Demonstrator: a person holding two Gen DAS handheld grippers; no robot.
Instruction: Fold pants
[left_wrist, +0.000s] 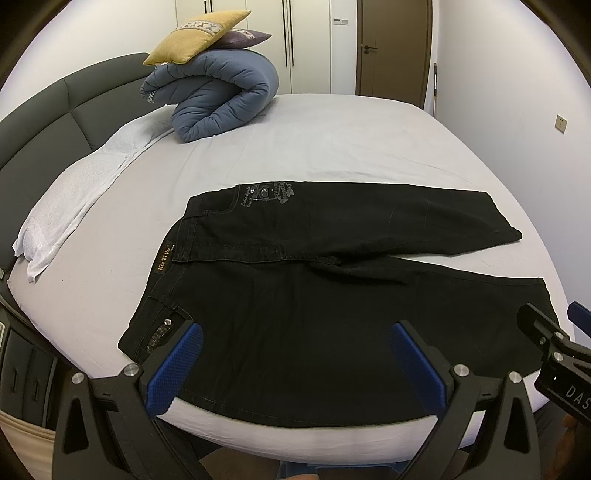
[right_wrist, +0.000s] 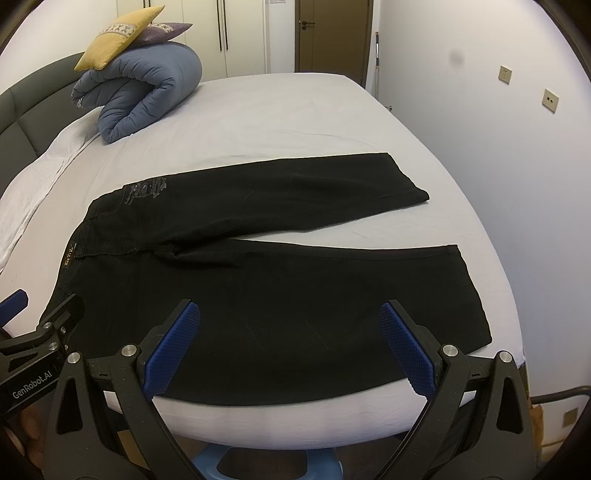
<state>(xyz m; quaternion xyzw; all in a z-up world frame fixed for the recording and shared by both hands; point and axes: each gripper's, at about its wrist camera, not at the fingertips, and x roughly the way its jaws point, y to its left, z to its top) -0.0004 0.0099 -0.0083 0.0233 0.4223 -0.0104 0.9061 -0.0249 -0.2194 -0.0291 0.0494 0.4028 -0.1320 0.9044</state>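
We see the pants (left_wrist: 314, 332) flat on the bed (left_wrist: 332, 140) with the 2 legs apart, no fold made yet, and both the left gripper (left_wrist: 295, 354) and right gripper (right_wrist: 290, 343) have jaws wide open, holding nothing.

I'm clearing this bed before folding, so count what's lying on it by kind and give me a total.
Pants: 1
Cushions: 2, yellow and purple
Blue duvet: 1
White towel: 1
Total: 5
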